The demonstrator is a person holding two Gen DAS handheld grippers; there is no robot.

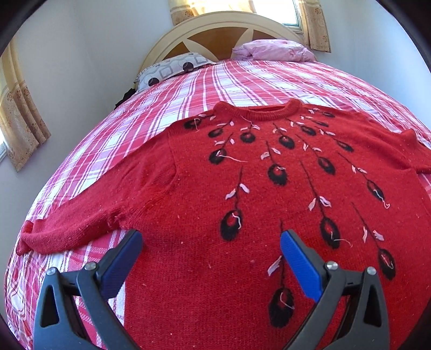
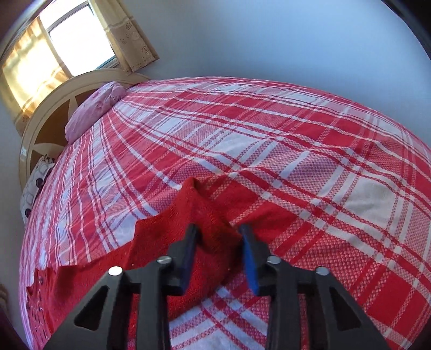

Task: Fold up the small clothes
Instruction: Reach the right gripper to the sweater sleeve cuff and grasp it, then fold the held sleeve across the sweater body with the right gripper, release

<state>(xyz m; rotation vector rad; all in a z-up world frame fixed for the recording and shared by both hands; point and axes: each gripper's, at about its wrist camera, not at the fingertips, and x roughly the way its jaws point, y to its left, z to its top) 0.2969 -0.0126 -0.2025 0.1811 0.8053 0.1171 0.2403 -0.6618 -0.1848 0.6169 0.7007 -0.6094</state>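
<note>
A red knitted sweater (image 1: pixel 242 188) with black feather motifs lies face up on the bed, collar toward the headboard and both sleeves spread out. My left gripper (image 1: pixel 212 235) is open wide just over the sweater's lower body. Its blue pads (image 1: pixel 299 263) stand apart with only flat knit beneath them. In the right wrist view, the sweater's right sleeve (image 2: pixel 194 204) rises in a bunched ridge. My right gripper (image 2: pixel 218 228) is shut on that ridge near the cuff end. The sweater's left sleeve (image 1: pixel 80 220) lies flat toward the bed's left edge.
The bed carries a red and white plaid sheet (image 2: pixel 309 161). A patterned pillow (image 1: pixel 172 68) and a pink one (image 1: pixel 272 49) lie against the cream headboard (image 1: pixel 223 24). Walls close in on both sides, and curtained windows (image 2: pixel 67 43) sit behind.
</note>
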